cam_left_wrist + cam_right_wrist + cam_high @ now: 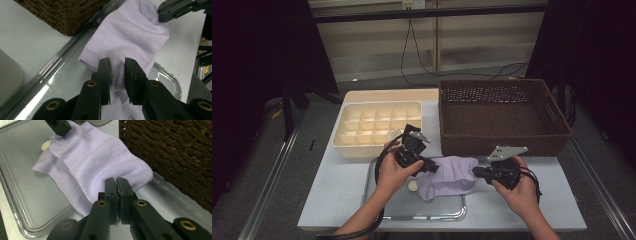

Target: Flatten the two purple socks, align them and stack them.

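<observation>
Dark curtains and a grey floor surround my pale worktop (337, 195). My left hand-held gripper (117, 75) pinches a fold of the lilac sock (449, 175) between its jaws, and my right hand-held gripper (117, 195) is pressed together on the sock's opposite edge. Between them the sock is stretched over the right end of the metal tray (432, 212), just in front of the wicker basket (504, 140). A small cream disc (412, 185) lies on the tray beside the sock. Behind my left hand sits the cream divided box (343, 142).
</observation>
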`<state>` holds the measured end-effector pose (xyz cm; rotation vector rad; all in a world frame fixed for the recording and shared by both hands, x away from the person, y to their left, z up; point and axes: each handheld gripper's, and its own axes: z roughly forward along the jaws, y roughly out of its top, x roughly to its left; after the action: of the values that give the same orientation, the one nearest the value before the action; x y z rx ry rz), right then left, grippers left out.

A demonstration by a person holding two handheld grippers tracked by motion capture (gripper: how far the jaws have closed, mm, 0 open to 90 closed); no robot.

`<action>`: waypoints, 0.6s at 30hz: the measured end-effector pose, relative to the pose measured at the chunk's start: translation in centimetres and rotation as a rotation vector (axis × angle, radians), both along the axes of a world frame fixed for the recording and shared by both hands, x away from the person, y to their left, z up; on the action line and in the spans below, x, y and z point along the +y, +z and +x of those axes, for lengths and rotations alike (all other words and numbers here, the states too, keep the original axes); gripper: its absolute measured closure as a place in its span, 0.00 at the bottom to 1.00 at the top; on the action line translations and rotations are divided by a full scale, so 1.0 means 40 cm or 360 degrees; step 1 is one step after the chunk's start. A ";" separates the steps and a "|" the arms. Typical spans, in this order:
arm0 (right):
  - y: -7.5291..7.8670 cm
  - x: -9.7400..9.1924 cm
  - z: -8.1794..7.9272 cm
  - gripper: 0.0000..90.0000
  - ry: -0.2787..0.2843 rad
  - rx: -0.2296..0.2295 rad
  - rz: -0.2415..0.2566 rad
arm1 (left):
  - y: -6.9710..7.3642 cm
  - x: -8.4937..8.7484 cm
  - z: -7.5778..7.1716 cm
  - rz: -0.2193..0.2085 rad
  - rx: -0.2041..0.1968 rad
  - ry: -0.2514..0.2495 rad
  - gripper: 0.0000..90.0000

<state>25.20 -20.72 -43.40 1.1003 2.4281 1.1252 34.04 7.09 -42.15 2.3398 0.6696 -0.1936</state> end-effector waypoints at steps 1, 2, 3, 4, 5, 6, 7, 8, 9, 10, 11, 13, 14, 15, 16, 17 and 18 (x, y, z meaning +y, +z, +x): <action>0.000 0.002 0.000 0.98 0.0000 -0.0001 -0.0007 | -0.003 0.001 0.002 0.0013 0.0004 -0.0016 0.84; -0.001 0.004 0.000 0.98 0.0005 0.0001 -0.0005 | -0.005 0.001 -0.001 0.0016 0.0008 0.0003 0.84; -0.001 0.005 -0.001 0.98 0.0011 0.0003 -0.0006 | -0.005 0.003 -0.002 0.0024 0.0013 -0.0005 0.84; -0.002 0.008 -0.002 0.98 0.0017 0.0005 -0.0008 | -0.005 0.005 -0.001 0.0017 0.0013 -0.0016 0.84; -0.002 0.009 -0.003 0.98 0.0025 0.0007 -0.0011 | -0.002 0.007 -0.002 0.0024 0.0005 -0.0006 0.83; -0.003 0.011 -0.004 0.98 0.0022 0.0008 -0.0012 | -0.001 0.009 -0.003 0.0033 0.0008 0.0003 0.83; -0.004 0.012 -0.003 0.98 0.0025 0.0012 -0.0012 | -0.002 0.010 -0.001 0.0042 0.0004 -0.0003 0.83; -0.005 0.013 -0.002 0.98 0.0033 0.0020 -0.0008 | -0.004 0.010 0.001 0.0045 -0.0001 -0.0016 0.82; -0.007 0.013 -0.001 0.98 0.0037 0.0021 -0.0002 | -0.008 0.010 0.000 0.0054 0.0011 -0.0008 0.82; -0.010 0.016 -0.001 0.98 0.0041 0.0026 -0.0005 | -0.011 0.010 0.000 0.0063 0.0012 -0.0009 0.82; -0.013 0.018 -0.001 0.98 0.0042 0.0033 -0.0015 | -0.017 0.008 0.000 0.0086 0.0002 -0.0021 0.79; -0.024 0.024 0.001 0.98 0.0055 0.0051 -0.0028 | -0.021 0.007 0.002 0.0118 -0.0011 -0.0037 0.76; -0.029 0.027 0.002 0.98 0.0069 0.0054 -0.0034 | -0.023 0.006 0.000 0.0104 -0.0007 -0.0013 0.76; -0.033 0.029 0.003 0.98 0.0070 0.0060 -0.0043 | -0.021 0.006 0.001 0.0108 -0.0015 -0.0017 0.75; -0.037 0.031 0.003 0.98 0.0072 0.0075 -0.0051 | -0.021 0.005 0.001 0.0116 -0.0028 -0.0013 0.73; -0.041 0.032 0.004 0.98 0.0071 0.0079 -0.0061 | -0.021 0.004 0.002 0.0139 -0.0029 -0.0031 0.73; -0.044 0.032 0.005 0.98 0.0074 0.0076 -0.0063 | -0.025 0.002 0.000 0.0131 -0.0020 -0.0015 0.72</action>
<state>25.39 -19.44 -45.16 1.0754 2.5137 1.0714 34.05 7.18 -43.14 2.4212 0.6725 -0.1583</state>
